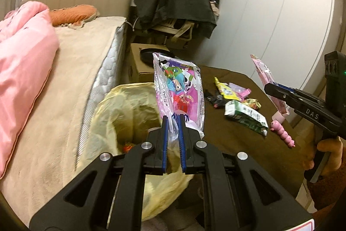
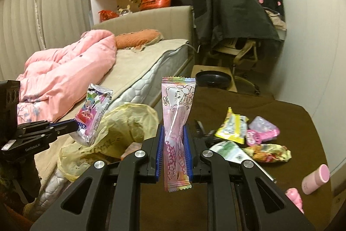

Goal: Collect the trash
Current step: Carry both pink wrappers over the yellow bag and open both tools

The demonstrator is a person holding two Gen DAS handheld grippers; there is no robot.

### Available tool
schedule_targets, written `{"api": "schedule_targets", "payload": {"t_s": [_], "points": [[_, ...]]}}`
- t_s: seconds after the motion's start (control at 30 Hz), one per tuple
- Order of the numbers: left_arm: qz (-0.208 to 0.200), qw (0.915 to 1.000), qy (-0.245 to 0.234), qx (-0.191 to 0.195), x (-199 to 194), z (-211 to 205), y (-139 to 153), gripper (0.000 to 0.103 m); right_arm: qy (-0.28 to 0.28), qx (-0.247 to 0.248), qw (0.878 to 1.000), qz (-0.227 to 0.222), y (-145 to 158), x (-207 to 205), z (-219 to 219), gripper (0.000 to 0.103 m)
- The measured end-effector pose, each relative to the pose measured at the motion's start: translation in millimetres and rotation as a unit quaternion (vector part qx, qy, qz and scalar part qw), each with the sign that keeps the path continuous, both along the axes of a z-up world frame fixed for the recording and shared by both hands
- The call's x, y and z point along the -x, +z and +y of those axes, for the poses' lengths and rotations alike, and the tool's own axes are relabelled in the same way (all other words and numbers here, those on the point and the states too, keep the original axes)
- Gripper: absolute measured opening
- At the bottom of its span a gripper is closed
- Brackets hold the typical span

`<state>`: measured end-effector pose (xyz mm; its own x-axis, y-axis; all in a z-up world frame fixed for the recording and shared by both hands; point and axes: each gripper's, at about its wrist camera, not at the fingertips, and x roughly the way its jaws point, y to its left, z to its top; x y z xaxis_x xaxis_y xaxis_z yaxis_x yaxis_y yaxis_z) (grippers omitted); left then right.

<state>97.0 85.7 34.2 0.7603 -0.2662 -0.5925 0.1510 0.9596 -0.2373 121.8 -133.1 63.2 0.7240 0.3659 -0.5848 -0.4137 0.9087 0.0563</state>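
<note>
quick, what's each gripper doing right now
Left gripper: shut on a cartoon wrapper.
Right gripper: shut on a pink wrapper.

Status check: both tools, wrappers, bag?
Left tool shut on cartoon wrapper, above yellow bag. Right tool shut on pink wrapper. More wrappers on table. Nothing blocking.

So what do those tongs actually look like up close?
Both tongs, left and right, are matte black plastic with blue ribbed pads, silver round bolts and cut-out slots. The right one has white "DAS" lettering. A bare hand grips its handle.
</note>
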Motion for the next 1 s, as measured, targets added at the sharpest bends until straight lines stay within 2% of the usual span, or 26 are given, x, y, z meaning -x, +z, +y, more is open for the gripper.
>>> {"api": "schedule_targets", "payload": {"t_s": [0.37,0.6,1.0], "points": [[0.07,0.9972,0.021,0.019,-2,43,-36,0.009,0.05,-0.005,0.998,0.028,-21,-10,50,0.017],[0.11,0.9932,0.026,0.029,-14,50,-59,0.009,0.09,-0.02,0.993,0.077,-50,-31,82,0.017],[0.135,0.9897,0.037,0.031,-38,59,-78,0.009,0.107,-0.005,0.986,0.126,-101,-54,110,0.017]]}}
